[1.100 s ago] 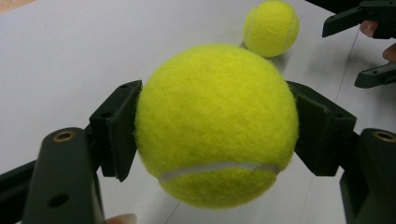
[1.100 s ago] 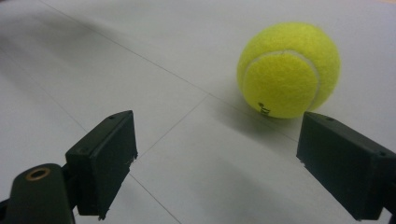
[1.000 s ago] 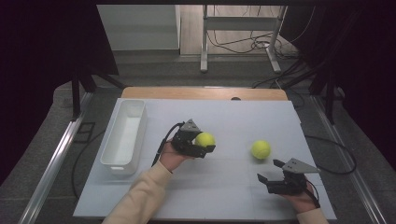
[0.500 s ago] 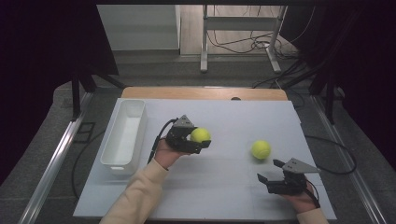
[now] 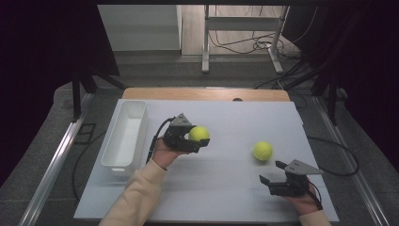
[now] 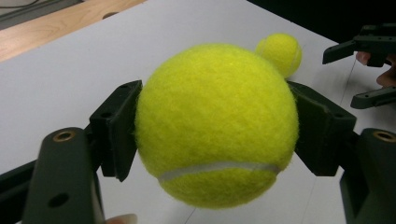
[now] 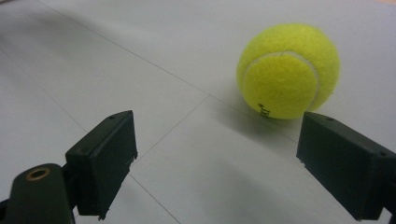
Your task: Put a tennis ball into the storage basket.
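Observation:
My left gripper point(image 5: 200, 139) is shut on a yellow tennis ball point(image 5: 198, 133), held above the white table top near its middle; in the left gripper view the ball point(image 6: 217, 126) sits squeezed between both black jaws. A second tennis ball point(image 5: 262, 150) rests on the table to the right, also seen as the small ball point(image 6: 280, 52) beyond the held one. My right gripper point(image 5: 273, 172) stands open near the front right of the table, a short way in front of that second ball point(image 7: 288, 71), with nothing between its fingers point(image 7: 105, 158).
A white rectangular bin point(image 5: 123, 136) lies along the left side of the white table top point(image 5: 226, 188). A wooden strip point(image 5: 207, 94) runs along the far edge. Cables trail over the floor behind and to the right.
My left gripper has lifted and drifted slightly left and away with the ball in it. The right gripper and the second ball have stayed put.

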Demonstrator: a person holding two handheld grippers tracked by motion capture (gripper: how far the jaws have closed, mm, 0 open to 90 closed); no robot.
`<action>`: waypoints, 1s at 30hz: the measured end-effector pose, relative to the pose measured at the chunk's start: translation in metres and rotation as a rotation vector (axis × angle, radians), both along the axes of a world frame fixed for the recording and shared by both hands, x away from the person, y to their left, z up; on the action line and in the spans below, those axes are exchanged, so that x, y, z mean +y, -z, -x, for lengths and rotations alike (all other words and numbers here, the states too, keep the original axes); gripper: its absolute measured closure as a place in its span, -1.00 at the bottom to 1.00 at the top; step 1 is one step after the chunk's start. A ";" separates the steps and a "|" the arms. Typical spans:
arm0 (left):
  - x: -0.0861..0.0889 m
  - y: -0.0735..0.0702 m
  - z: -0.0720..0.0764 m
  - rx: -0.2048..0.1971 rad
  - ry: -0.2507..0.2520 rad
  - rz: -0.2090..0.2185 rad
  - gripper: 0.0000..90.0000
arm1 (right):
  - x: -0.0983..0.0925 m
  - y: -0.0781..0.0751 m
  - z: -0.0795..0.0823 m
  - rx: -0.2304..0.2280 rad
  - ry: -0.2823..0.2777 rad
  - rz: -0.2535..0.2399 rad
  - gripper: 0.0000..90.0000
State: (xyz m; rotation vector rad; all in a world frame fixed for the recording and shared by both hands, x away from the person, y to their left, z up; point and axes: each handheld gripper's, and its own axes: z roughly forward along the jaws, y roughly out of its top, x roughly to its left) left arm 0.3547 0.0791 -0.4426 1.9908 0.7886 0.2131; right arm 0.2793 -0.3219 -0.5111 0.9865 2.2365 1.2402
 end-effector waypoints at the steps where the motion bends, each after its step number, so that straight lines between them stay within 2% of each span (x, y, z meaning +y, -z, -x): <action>1: 0.001 -0.001 0.000 -0.001 -0.003 0.003 -0.42 | 0.000 0.000 0.000 -0.001 0.000 0.000 -0.72; 11: 0.013 -0.008 0.001 -0.013 -0.022 0.031 -0.42 | 0.000 -0.001 0.000 -0.001 0.001 -0.002 -0.72; 30: 0.030 -0.022 0.004 -0.044 -0.048 0.053 -0.42 | 0.000 -0.001 0.001 -0.009 0.002 -0.001 -0.72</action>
